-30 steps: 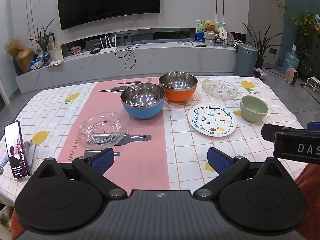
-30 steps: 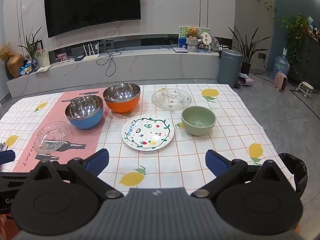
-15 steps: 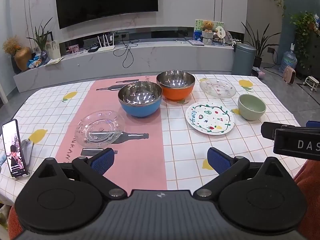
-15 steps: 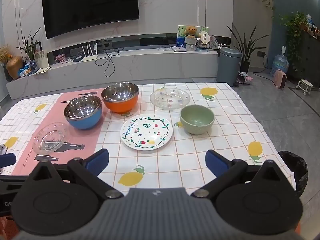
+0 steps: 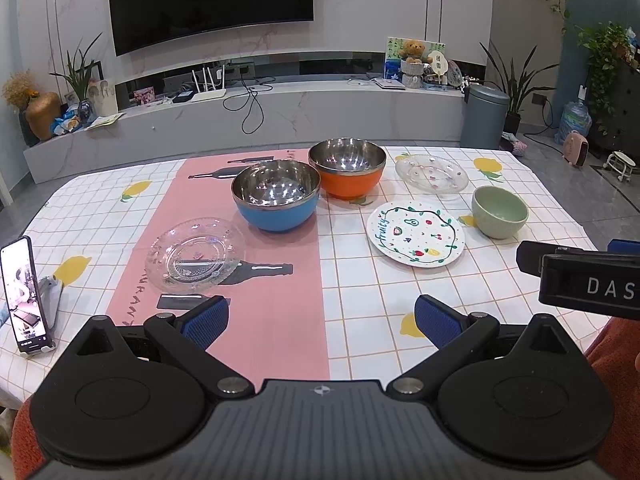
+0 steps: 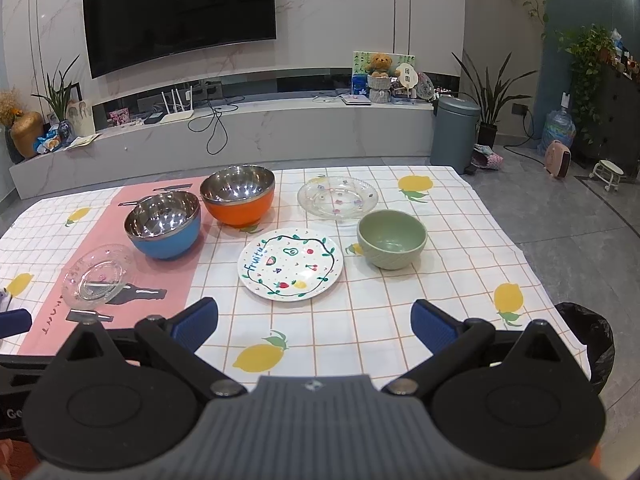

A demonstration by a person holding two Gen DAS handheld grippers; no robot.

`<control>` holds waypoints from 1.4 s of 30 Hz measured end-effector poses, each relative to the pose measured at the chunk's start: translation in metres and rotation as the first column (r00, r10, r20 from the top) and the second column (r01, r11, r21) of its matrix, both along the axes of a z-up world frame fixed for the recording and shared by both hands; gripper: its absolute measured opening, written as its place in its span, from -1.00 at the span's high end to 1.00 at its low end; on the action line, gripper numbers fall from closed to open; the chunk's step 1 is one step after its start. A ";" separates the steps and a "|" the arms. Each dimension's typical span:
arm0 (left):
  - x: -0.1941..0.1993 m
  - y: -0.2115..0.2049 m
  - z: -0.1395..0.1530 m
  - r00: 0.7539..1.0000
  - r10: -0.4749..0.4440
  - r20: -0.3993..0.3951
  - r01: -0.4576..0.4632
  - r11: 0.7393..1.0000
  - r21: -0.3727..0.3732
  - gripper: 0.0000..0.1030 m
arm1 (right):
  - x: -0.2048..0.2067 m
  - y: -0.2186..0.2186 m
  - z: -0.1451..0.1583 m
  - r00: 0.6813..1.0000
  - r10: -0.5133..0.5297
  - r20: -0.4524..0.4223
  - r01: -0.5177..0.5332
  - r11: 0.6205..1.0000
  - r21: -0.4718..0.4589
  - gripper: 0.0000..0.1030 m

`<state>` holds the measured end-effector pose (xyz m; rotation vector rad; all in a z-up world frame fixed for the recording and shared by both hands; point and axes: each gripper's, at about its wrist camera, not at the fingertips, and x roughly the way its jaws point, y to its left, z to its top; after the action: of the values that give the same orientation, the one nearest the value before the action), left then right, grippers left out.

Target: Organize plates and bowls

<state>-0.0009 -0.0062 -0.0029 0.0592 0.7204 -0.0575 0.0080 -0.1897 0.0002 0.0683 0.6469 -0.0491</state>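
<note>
Lemon-print tablecloth under both spread tongs, left tongs and right tongs, fruit plate well ahead.

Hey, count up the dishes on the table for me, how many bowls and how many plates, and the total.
Bowls: 3 — blue steel-lined bowl, orange steel-lined bowl, pale green ceramic bowl.
Plates: 3 — white fruit-pattern plate, clear glass plate on the pink runner, clear glass plate with flower dots.
Total: 6 dishes.
</note>
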 end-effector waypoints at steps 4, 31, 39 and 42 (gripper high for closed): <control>0.000 -0.001 -0.001 1.000 -0.002 -0.002 0.002 1.000 0.002 -1.00 | 0.001 0.000 -0.002 1.000 -0.002 -0.004 0.002 1.000 -0.002 -0.95; -0.002 -0.003 -0.002 1.000 -0.010 -0.008 0.010 1.000 0.000 -1.00 | 0.001 0.000 -0.005 1.000 -0.002 -0.019 0.002 1.000 -0.004 -0.95; -0.002 -0.003 -0.002 1.000 -0.010 -0.008 0.010 1.000 -0.002 -1.00 | 0.001 0.001 -0.005 1.000 -0.003 -0.023 0.003 1.000 -0.005 -0.95; -0.002 -0.003 -0.002 1.000 -0.010 -0.008 0.010 1.000 -0.001 -1.00 | 0.002 0.001 -0.005 1.000 -0.004 -0.023 0.004 1.000 -0.005 -0.95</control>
<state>-0.0027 -0.0090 -0.0048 0.0619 0.7283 -0.0681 0.0103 -0.1891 -0.0048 0.0646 0.6701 -0.0552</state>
